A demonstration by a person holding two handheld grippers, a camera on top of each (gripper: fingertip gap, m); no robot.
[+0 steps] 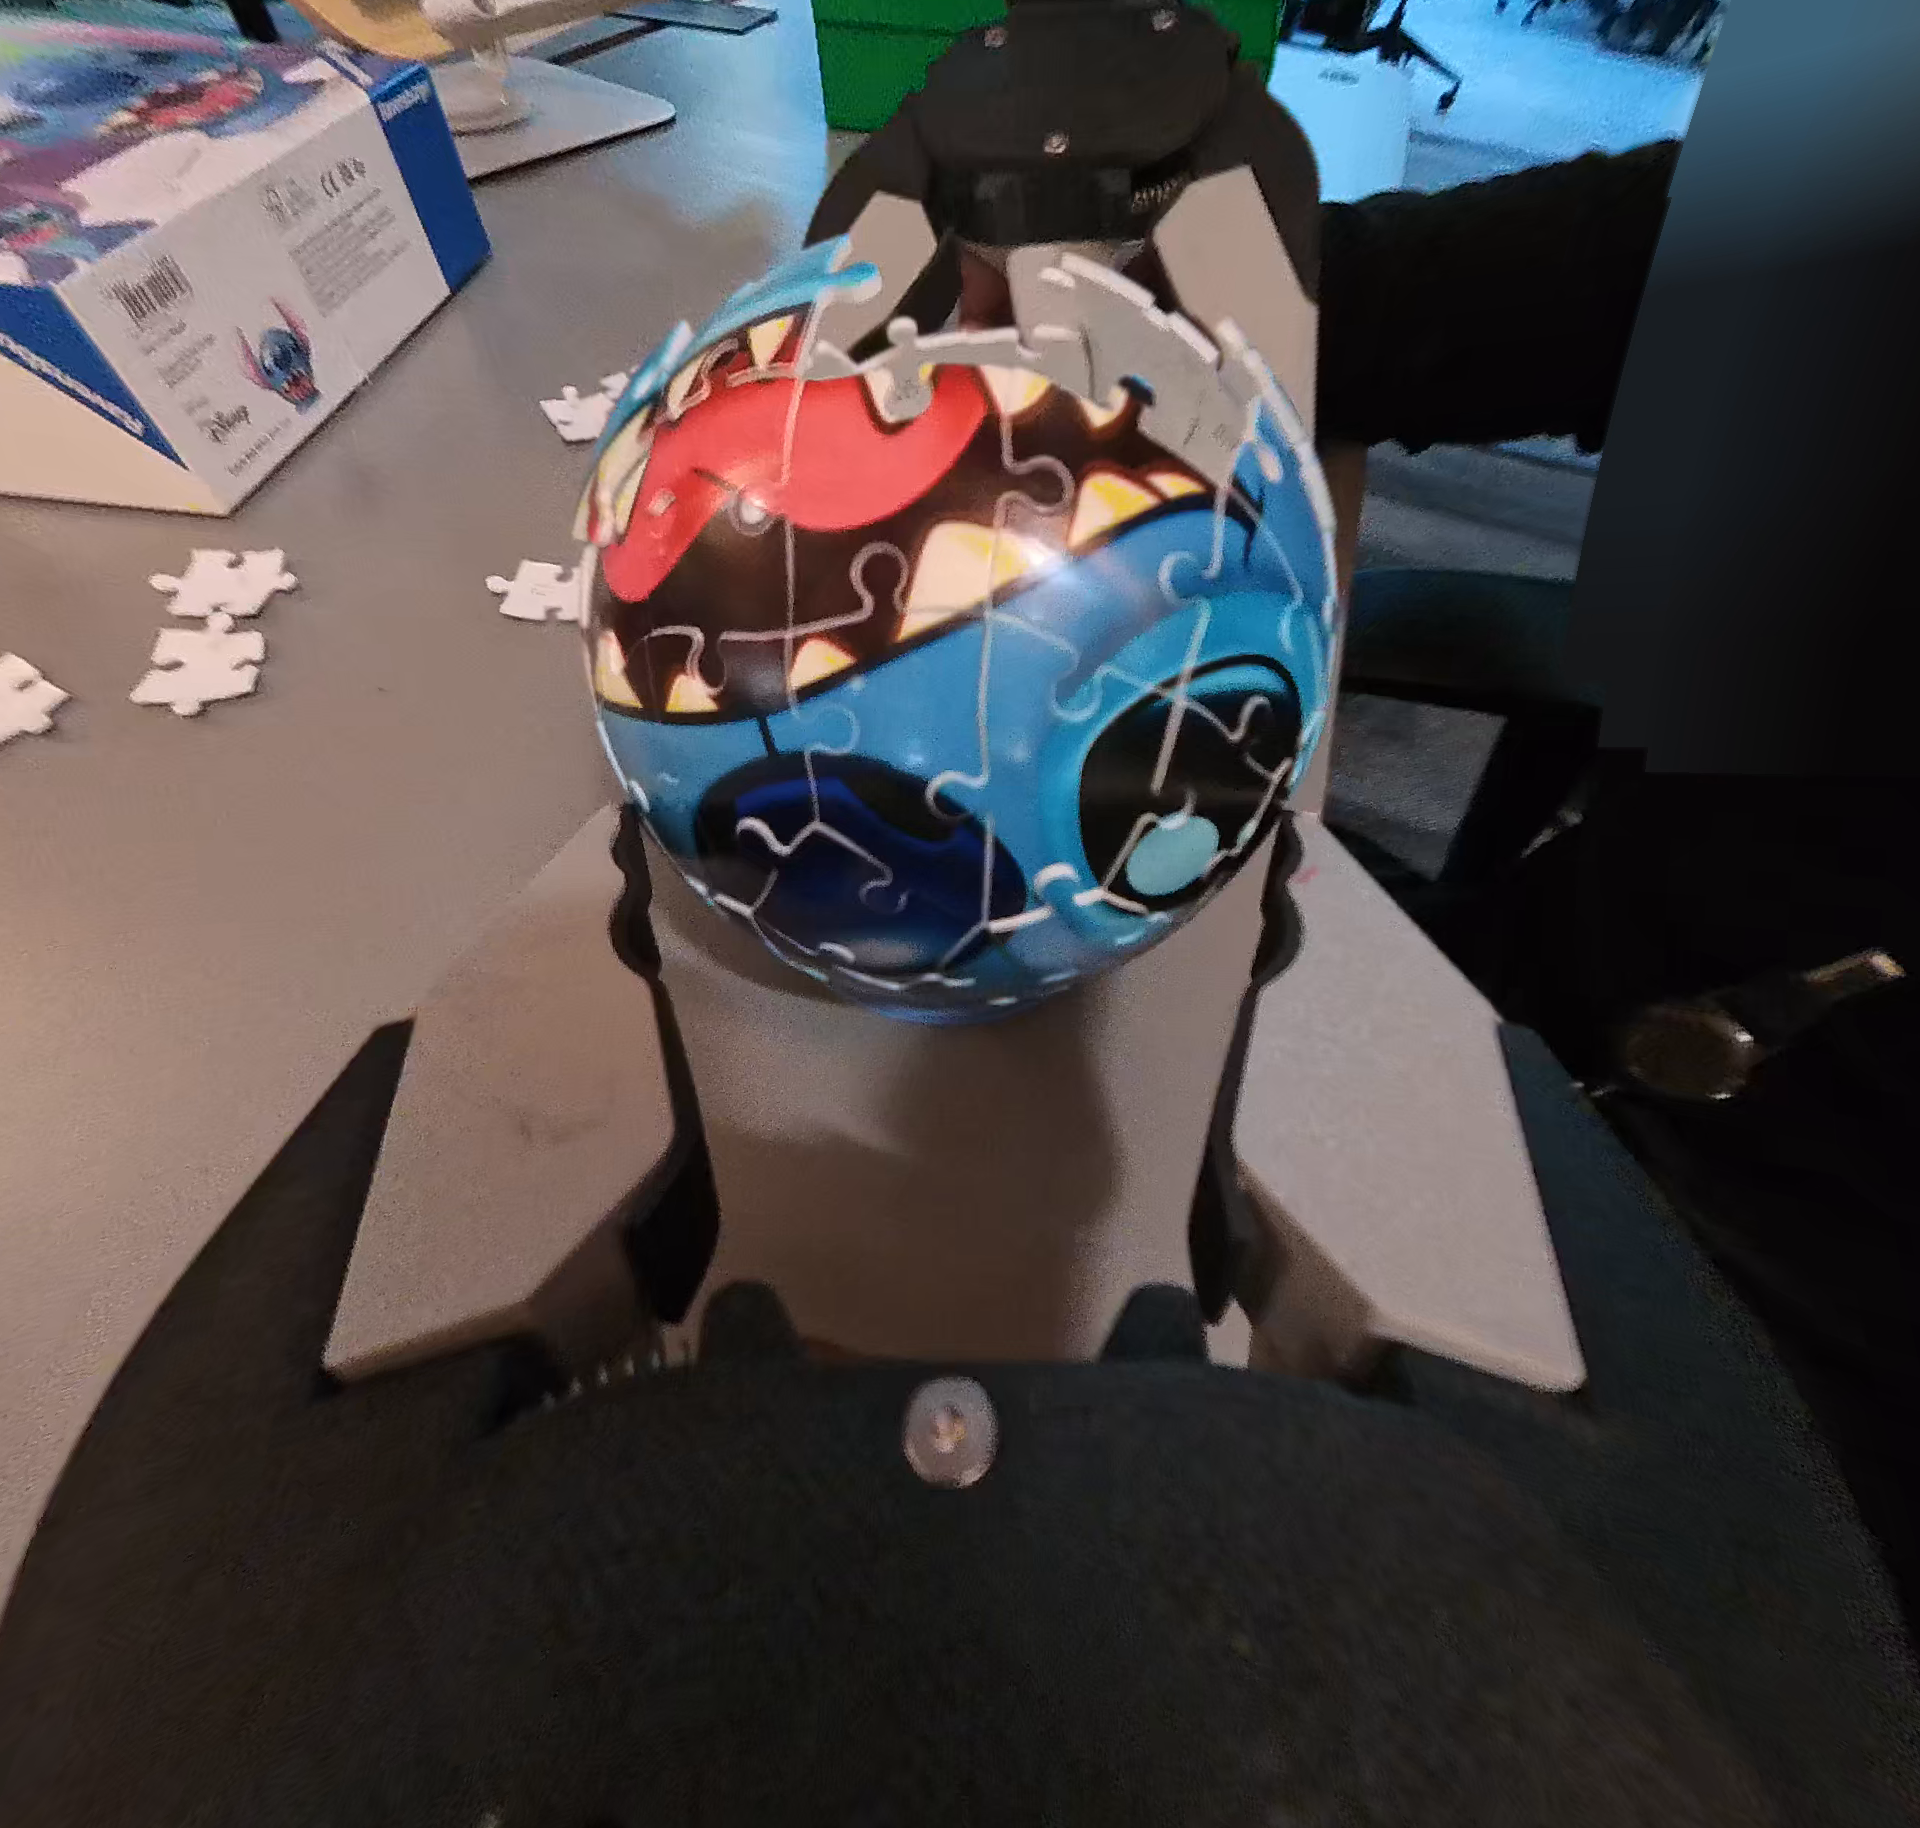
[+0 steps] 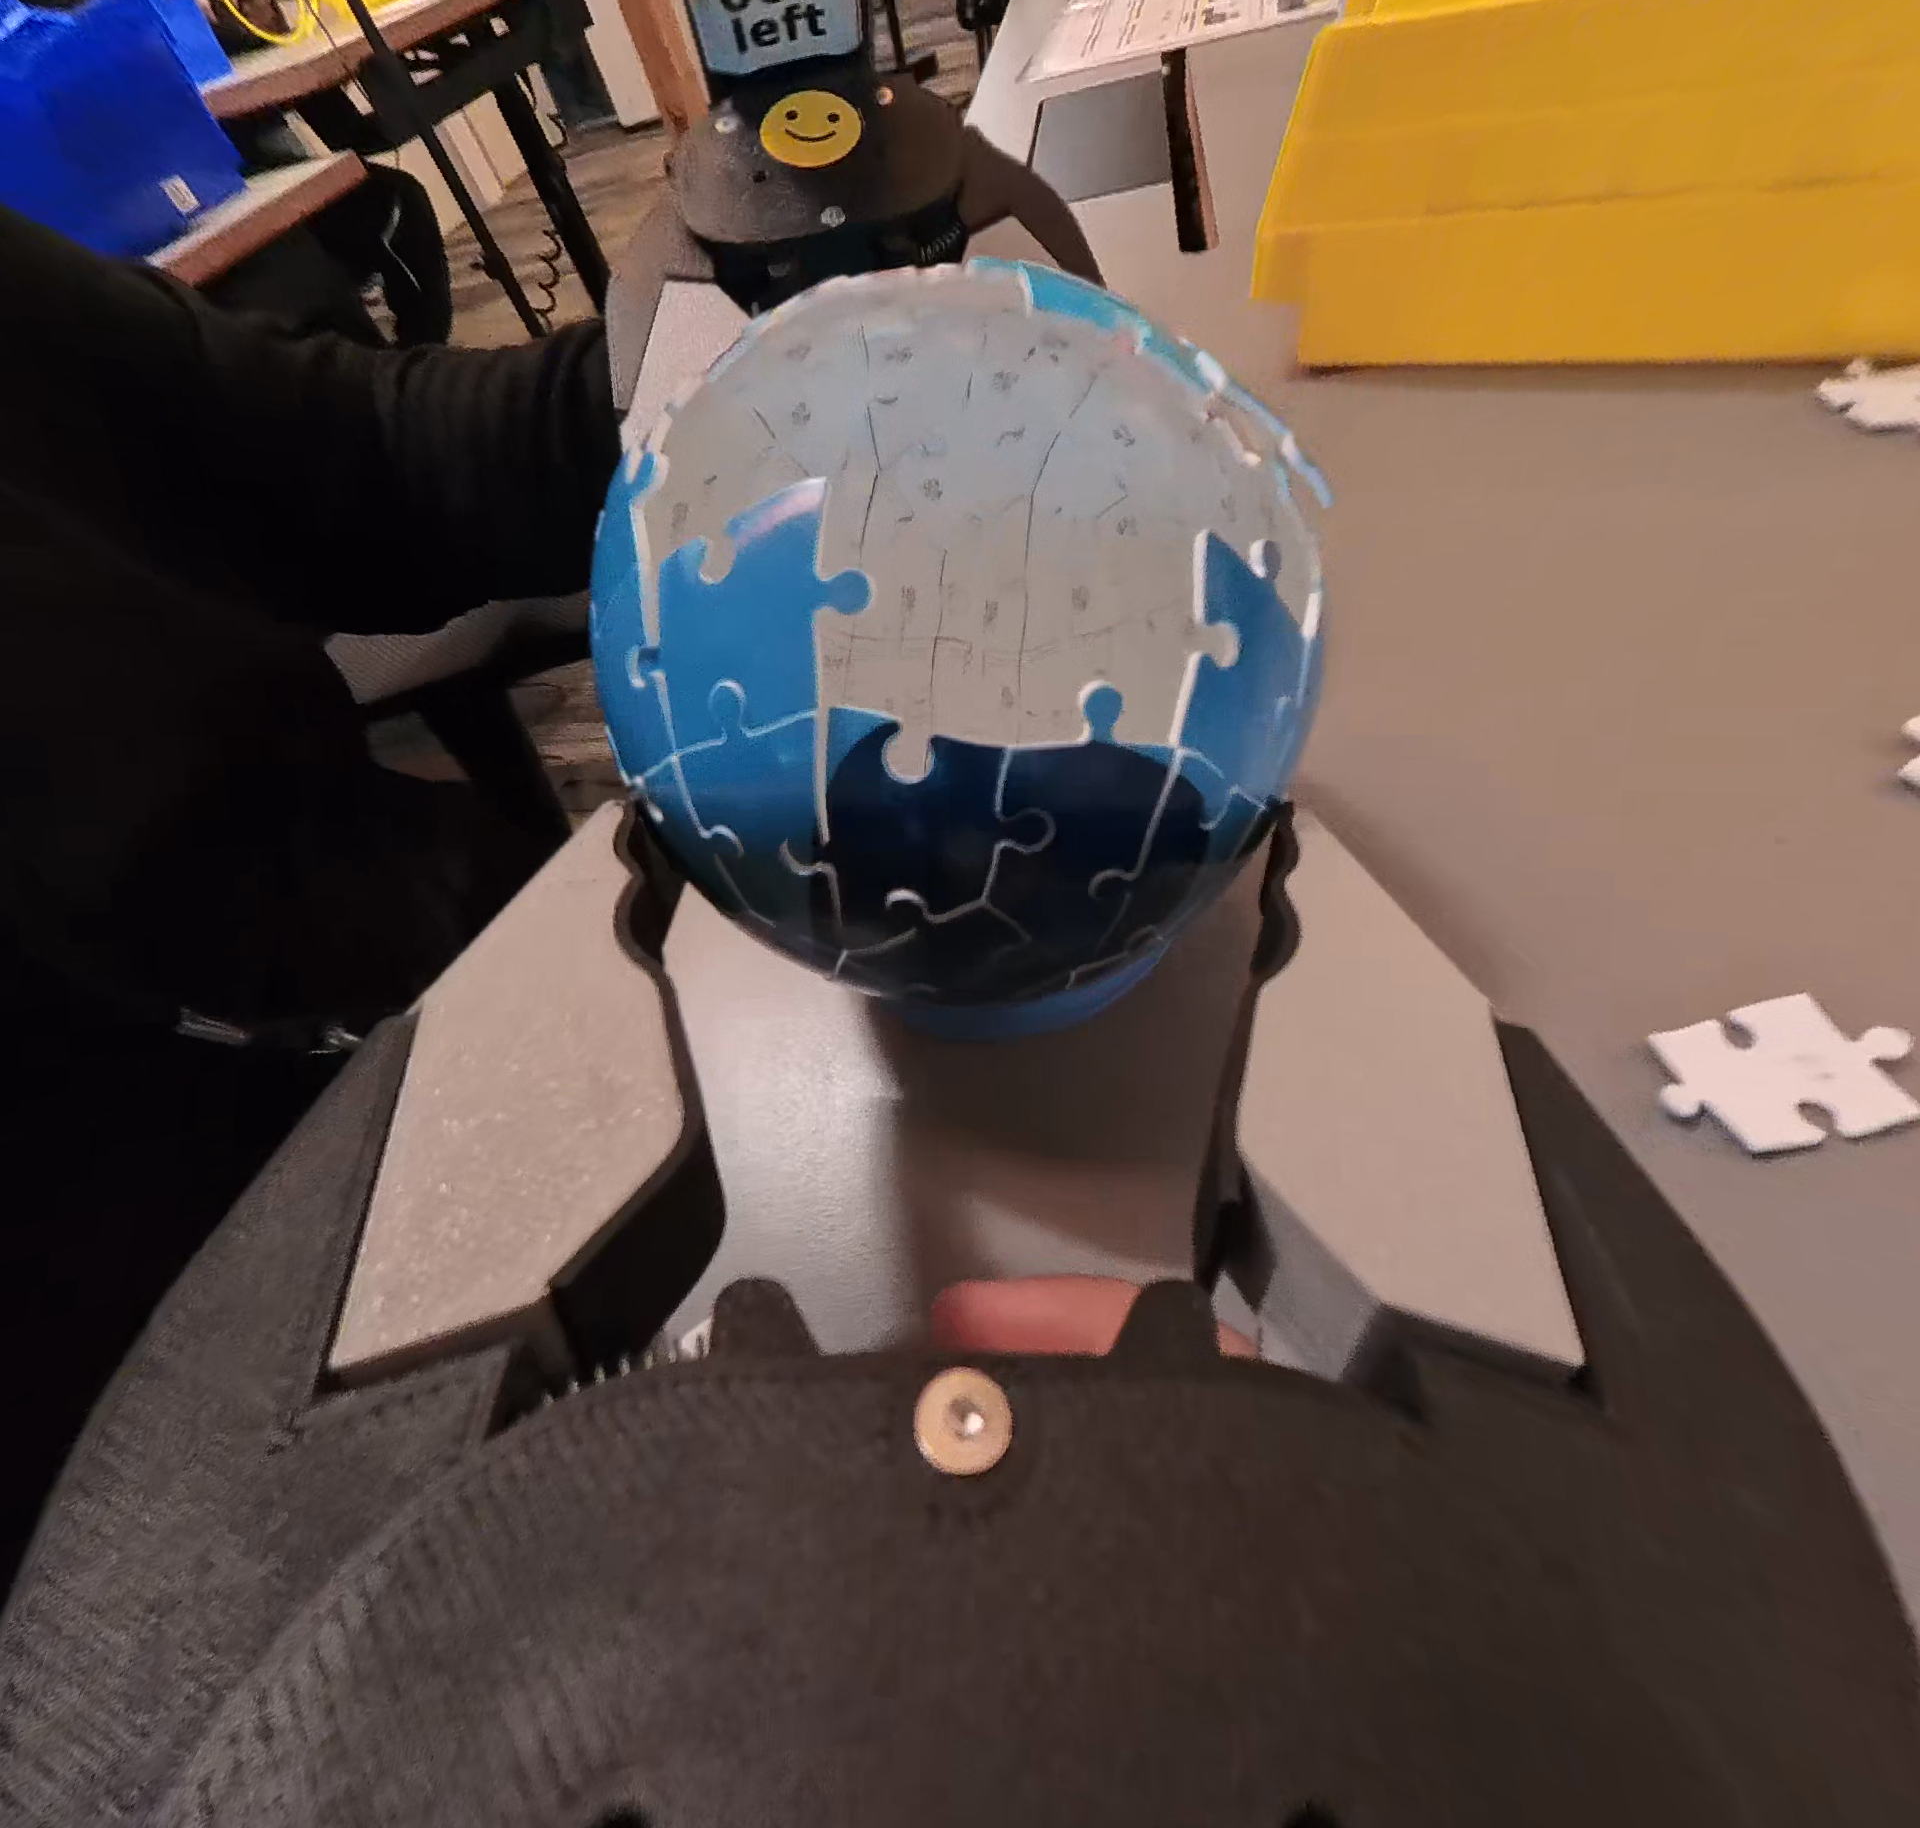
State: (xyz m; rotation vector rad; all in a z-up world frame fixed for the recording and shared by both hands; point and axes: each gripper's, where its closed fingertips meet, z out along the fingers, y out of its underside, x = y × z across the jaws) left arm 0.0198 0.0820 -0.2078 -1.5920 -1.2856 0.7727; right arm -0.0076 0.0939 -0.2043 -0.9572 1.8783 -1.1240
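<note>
Black and grey, the left gripper [image 1: 956, 843] fills the near foreground of its own view, both fingers pressed against the sides of a glossy, partly assembled spherical jigsaw puzzle ball [image 1: 961, 635] printed with a blue cartoon face, red tongue and teeth. Leftmost on the grey tabletop [image 1: 364, 843] sits the white-and-blue cardboard puzzle box [image 1: 229, 261], with loose white puzzle pieces [image 1: 213, 625] scattered just in front of it. Behind the ball, the right gripper [image 2: 956, 833] faces the left one and clasps the same ball from the opposite side; its view shows the open gap with grey inner surfaces. A dark sleeve [image 2: 260, 490] lies to the left there, another white loose piece [image 2: 1787, 1072] and stacked yellow plastic bins [image 2: 1621, 147] to the right. The ball blocks each gripper's sight of the other's fingertips.
</note>
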